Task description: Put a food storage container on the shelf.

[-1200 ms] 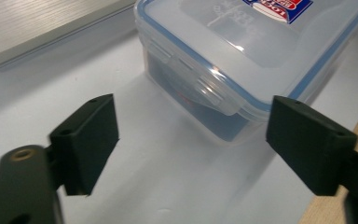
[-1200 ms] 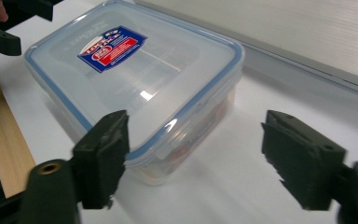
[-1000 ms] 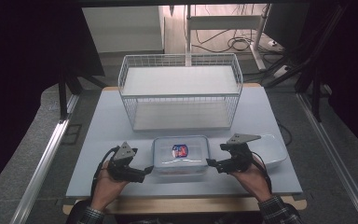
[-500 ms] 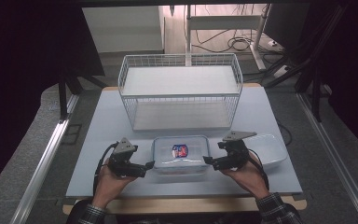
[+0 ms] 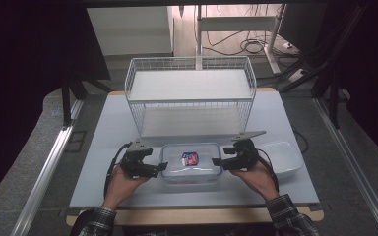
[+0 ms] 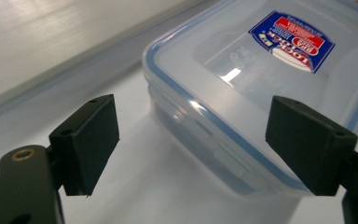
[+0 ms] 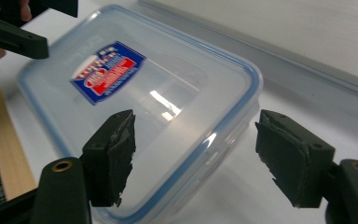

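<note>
While flanking the clear lidded container (image 5: 191, 162) at lower centre of the high view, on the tabletop (image 5: 103, 147): left hand-held gripper (image 5: 161, 167) at its left end, right hand-held gripper (image 5: 217, 161) at its right, both unclenched, jaws just closing around corners, not yet pressing. Wire basket (image 5: 192, 93) above; white tray (image 5: 280, 157) right.

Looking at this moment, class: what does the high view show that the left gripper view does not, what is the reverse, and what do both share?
High view alone: the wire basket, the white tray, both hands and the table's edges. Left gripper view alone: the left gripper's two pads up close, standing apart at the box's near corner without touching it. Both share: the clear box with its blue-rimmed lid and red-and-blue label.
</note>
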`<state>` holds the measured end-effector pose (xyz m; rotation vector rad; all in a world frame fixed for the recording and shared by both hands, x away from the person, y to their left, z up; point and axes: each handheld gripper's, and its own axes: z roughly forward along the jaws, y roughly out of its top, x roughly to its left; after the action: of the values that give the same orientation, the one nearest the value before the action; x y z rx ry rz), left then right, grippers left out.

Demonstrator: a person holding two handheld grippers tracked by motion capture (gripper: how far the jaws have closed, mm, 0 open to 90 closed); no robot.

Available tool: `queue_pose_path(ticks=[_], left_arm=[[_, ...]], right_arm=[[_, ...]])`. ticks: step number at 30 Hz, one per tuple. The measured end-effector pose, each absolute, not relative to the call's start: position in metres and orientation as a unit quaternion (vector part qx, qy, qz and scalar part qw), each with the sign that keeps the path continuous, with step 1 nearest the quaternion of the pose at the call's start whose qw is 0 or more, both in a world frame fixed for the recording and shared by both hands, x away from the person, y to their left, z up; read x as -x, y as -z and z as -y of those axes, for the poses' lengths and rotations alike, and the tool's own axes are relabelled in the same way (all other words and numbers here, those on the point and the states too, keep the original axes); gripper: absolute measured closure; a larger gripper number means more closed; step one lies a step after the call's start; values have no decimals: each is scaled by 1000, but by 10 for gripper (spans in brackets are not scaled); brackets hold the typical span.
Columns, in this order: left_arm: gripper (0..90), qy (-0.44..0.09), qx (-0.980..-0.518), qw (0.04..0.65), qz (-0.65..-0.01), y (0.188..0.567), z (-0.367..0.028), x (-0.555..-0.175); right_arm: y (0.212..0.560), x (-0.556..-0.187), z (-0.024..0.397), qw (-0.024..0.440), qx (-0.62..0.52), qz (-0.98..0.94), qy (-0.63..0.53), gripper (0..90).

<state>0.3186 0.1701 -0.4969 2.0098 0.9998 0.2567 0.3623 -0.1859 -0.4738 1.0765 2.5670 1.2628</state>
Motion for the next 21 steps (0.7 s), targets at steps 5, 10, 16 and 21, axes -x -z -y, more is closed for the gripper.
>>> queue_pose_path(ticks=[5, 10, 16, 21], left_arm=[[181, -27, -793, 448, -412, 504, -174, -326], [158, 58, -783, 461, -414, 515, -172, -336], [120, 103, -780, 451, -421, 518, -168, -338], [192, 96, -784, 449, -418, 513, -172, -331]], right_arm=[[481, -371, 182, -14, -366, -841, -398, 226], [489, -380, 185, -72, -390, -824, -404, 219], [492, -382, 186, -105, -406, -815, -399, 221], [493, -378, 191, -139, -417, -804, -399, 299]])
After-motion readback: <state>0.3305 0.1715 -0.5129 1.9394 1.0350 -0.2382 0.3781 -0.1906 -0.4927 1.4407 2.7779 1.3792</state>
